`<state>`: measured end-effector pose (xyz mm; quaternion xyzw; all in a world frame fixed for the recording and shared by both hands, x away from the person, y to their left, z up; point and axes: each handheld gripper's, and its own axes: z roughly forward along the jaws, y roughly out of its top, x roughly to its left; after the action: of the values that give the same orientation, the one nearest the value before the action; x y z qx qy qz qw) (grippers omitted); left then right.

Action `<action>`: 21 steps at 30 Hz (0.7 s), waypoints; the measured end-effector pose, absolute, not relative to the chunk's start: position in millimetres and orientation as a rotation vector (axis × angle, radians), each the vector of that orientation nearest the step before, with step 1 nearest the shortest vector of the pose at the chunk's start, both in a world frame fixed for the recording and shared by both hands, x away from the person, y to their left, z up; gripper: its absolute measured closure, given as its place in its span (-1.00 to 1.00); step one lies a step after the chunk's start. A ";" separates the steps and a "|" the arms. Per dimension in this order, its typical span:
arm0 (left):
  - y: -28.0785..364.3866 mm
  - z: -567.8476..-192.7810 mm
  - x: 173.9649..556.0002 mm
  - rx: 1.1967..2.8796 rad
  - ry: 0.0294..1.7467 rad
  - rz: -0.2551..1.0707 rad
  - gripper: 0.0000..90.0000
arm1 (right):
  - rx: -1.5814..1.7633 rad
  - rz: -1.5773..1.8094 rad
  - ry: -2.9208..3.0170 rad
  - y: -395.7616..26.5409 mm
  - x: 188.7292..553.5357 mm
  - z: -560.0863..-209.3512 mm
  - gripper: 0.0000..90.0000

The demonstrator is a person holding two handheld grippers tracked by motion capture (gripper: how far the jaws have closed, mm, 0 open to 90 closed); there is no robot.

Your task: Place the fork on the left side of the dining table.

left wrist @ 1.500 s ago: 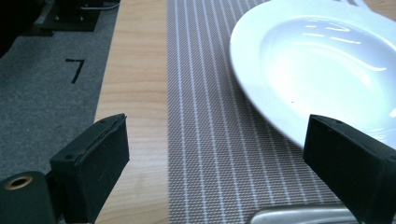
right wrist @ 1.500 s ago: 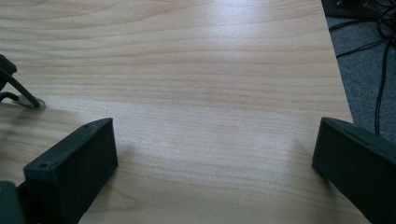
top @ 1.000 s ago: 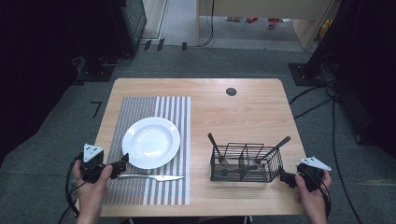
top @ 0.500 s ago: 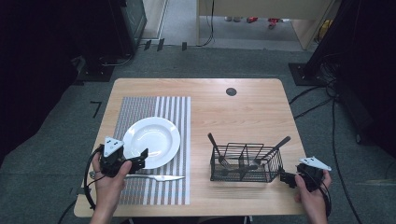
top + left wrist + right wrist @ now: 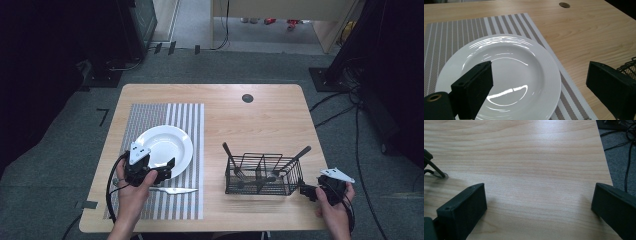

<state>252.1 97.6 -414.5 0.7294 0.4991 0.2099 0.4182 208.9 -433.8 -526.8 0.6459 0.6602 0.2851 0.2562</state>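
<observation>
Fingers of left gripper (image 5: 167, 167) spread wide over unmarked white plate (image 5: 172, 140), right gripper (image 5: 306, 190) likewise unclenched

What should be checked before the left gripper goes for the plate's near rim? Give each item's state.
1. Left gripper jaws open: ok.
2. Plate between the jaws' line: ok, seen in the left gripper view.
3. Plate empty: ok.
4. Knife clear of the plate: ok, it lies apart on the placemat.
5. Right gripper out of the way: ok, beside the wire caddy.
6. Jaw touching rim: cannot tell.
</observation>
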 end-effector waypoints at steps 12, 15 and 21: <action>75.2 -409.7 251.9 1.827 1.202 0.487 -0.83 | 1.753 0.773 1.792 -433.7 208.9 -526.8 -1.00; 70.4 -409.9 251.3 1.825 1.195 0.474 -0.83 | 1.753 0.774 1.792 -433.7 208.9 -526.8 -1.00; 53.0 -407.4 250.7 1.833 1.155 0.443 -0.83 | 1.751 0.773 1.795 -433.7 208.9 -526.8 -1.00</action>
<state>250.7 53.0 -407.4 0.7410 0.4667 0.1790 0.4485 208.9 -433.7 -526.8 0.6449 0.6614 0.2849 0.2560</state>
